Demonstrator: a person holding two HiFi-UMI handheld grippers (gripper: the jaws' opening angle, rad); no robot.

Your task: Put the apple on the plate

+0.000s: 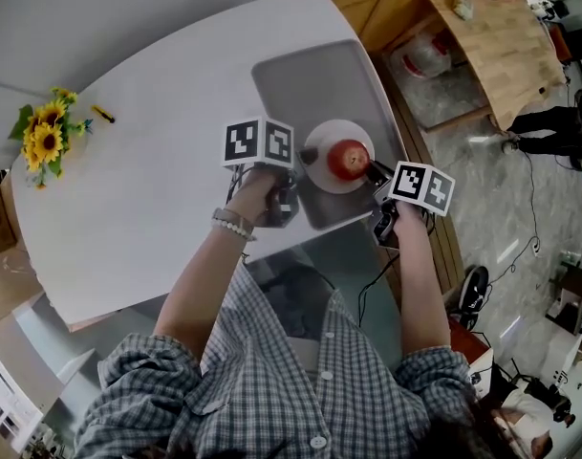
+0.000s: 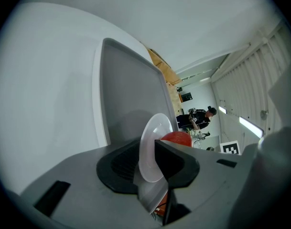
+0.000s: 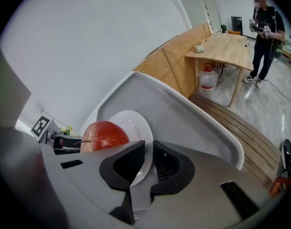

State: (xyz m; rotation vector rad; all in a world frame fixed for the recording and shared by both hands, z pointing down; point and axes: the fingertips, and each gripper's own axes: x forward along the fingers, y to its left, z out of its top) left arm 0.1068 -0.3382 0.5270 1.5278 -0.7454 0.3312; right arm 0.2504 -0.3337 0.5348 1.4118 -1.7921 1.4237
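Observation:
A red apple [image 1: 348, 159] sits on a small white plate [image 1: 319, 146] inside a grey tray [image 1: 300, 75] on the white table. My left gripper [image 1: 305, 161] is at the plate's left rim. In the left gripper view the plate [image 2: 152, 147] stands between my left gripper's [image 2: 155, 171] parted jaws, with the apple [image 2: 178, 138] behind it. My right gripper [image 1: 377, 172] is at the plate's right rim. In the right gripper view my right gripper [image 3: 146, 163] pinches the rim of the plate [image 3: 133, 125], and the apple [image 3: 102, 135] lies just to the left.
Sunflowers [image 1: 44, 137] and a small yellow object [image 1: 103, 114] lie at the table's far left. Past the table's right edge are a wooden table [image 1: 506, 41] and a water jug [image 1: 424, 60] on the floor. A person [image 3: 264, 18] stands beyond.

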